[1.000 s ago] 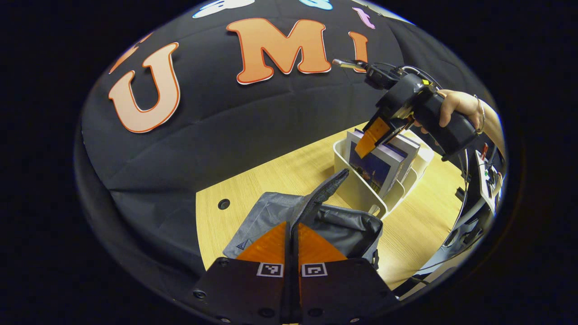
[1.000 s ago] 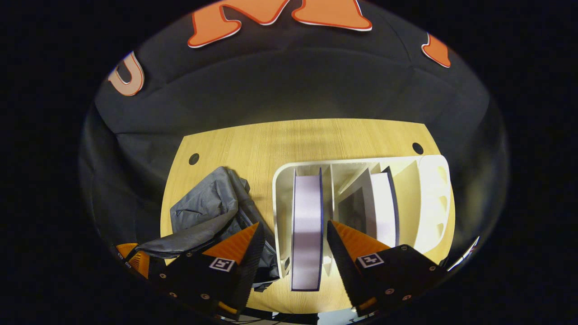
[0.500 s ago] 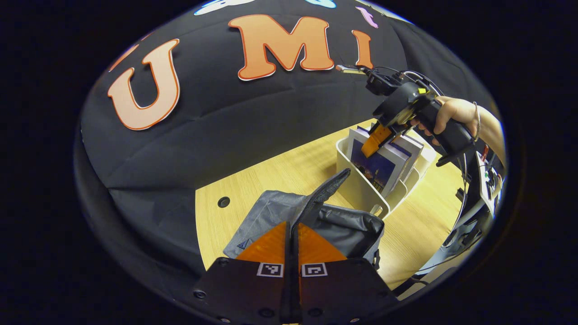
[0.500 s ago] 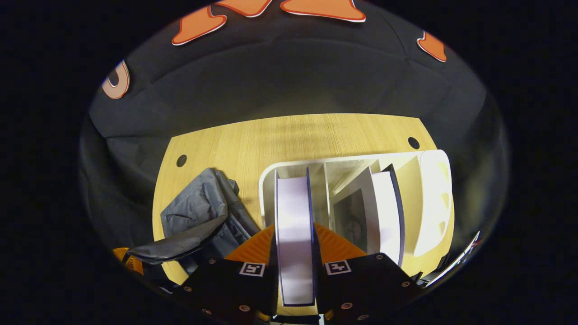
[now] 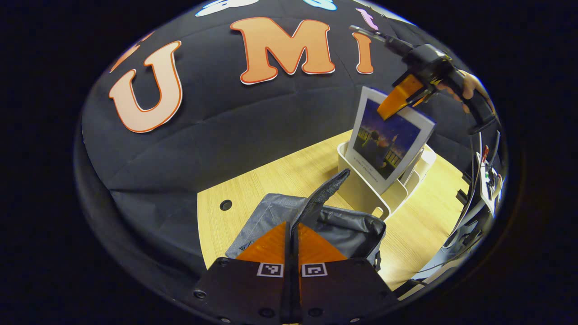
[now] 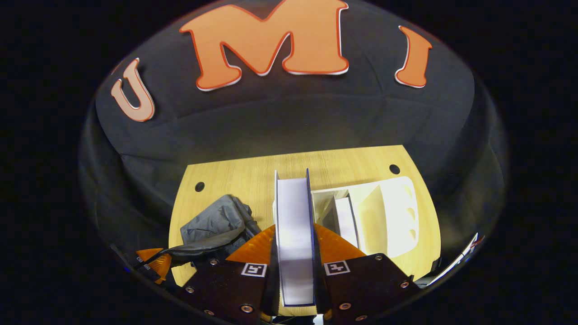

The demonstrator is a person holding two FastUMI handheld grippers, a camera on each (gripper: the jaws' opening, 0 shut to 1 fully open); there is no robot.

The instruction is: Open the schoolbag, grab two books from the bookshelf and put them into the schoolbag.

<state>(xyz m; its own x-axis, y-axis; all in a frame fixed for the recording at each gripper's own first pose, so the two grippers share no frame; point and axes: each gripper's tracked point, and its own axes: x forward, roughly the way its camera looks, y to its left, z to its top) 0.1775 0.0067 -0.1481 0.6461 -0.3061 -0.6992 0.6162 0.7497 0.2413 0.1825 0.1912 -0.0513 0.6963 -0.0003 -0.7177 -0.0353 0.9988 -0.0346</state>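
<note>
Keep your right gripper (image 6: 294,253) jaws clamped on the dark-covered book (image 6: 294,234); swing toward nine o'clock into the grey fabric schoolbag (image 5: 336,225), whose flap (image 5: 323,194) your left gripper (image 5: 292,246) pinches.

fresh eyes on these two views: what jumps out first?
The book stands out first: the right gripper has its jaws pressed on its top edge and holds it above the white bookshelf at the far right of the table. Nearer, the left gripper has its jaws shut on the flap of the grey schoolbag, holding it up. One more book stands in the bookshelf.
</note>
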